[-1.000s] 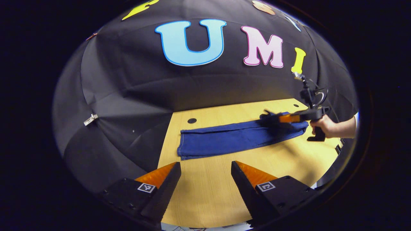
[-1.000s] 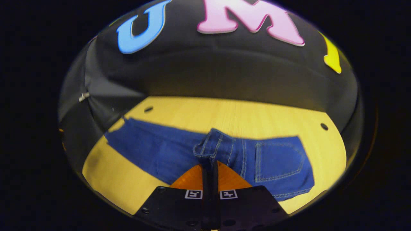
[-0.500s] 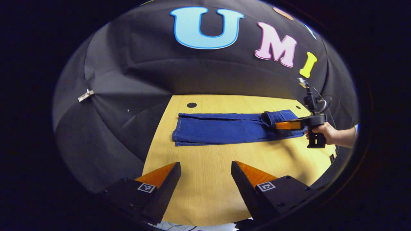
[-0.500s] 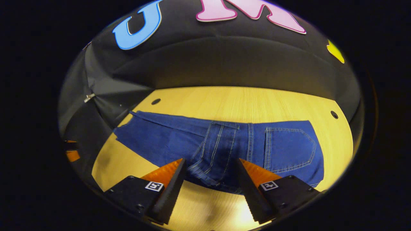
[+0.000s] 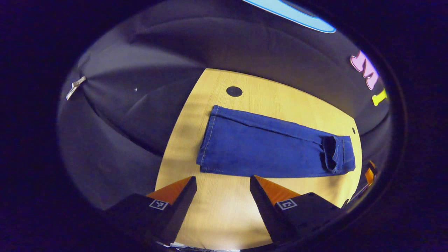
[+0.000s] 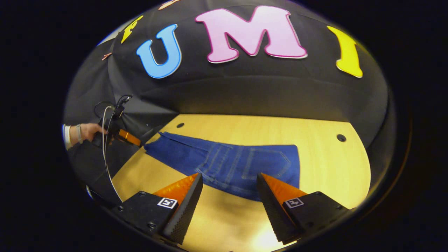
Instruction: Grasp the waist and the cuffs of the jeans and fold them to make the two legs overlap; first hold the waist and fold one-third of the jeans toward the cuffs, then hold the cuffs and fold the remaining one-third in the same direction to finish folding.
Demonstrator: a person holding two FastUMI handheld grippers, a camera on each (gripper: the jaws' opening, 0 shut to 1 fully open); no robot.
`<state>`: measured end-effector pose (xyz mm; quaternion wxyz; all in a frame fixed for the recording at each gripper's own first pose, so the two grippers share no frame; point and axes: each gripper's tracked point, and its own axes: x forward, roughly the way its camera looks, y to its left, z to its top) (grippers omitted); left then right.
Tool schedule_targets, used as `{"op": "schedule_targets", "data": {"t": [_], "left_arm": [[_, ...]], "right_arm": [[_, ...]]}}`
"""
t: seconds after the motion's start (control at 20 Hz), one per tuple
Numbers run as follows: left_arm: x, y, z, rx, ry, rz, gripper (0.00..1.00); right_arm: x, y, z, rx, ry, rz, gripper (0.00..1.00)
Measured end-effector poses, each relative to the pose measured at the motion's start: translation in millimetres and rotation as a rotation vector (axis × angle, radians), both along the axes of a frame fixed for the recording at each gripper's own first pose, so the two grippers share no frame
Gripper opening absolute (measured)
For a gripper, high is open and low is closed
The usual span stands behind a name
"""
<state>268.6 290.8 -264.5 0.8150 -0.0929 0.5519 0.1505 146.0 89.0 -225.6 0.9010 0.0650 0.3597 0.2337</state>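
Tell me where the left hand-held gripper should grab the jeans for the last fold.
Probably the cuff end of the jeans. It lies flat with both leg hems stacked, nearest the open left hand-held gripper. Come in low from the near table side, one finger slid under the hems.

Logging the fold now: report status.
Left gripper open, right gripper open, both empty. Jeans flat on table, waist third folded over. Cuffs unobstructed.
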Motion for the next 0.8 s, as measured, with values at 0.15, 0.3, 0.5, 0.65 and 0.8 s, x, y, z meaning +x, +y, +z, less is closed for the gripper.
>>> {"op": "schedule_targets", "data": {"t": [0.15,0.3,0.5,0.65,0.8], "left_arm": [[25.4,16.7,-25.4,-0.014,0.07,0.066,0.97],[22.4,28.6,-56.1,-0.004,0.182,0.091,0.96],[5.7,26.4,-92.2,-0.06,0.265,0.17,0.98],[11.2,23.8,-91.1,-0.06,0.283,0.114,0.96],[15.0,21.3,-90.4,-0.04,0.281,0.081,0.96]], "right_arm": [[-23.4,-38.5,-25.4,0.004,0.09,-0.089,0.94],[-34.6,-70.3,-33.2,-0.002,0.136,-0.148,0.95],[-31.8,-93.7,-41.8,-0.049,0.157,-0.158,0.95],[-24.0,-94.3,-46.3,-0.031,0.185,-0.158,0.95],[-18.0,-85.5,-44.6,-0.008,0.203,-0.154,0.95]]}}
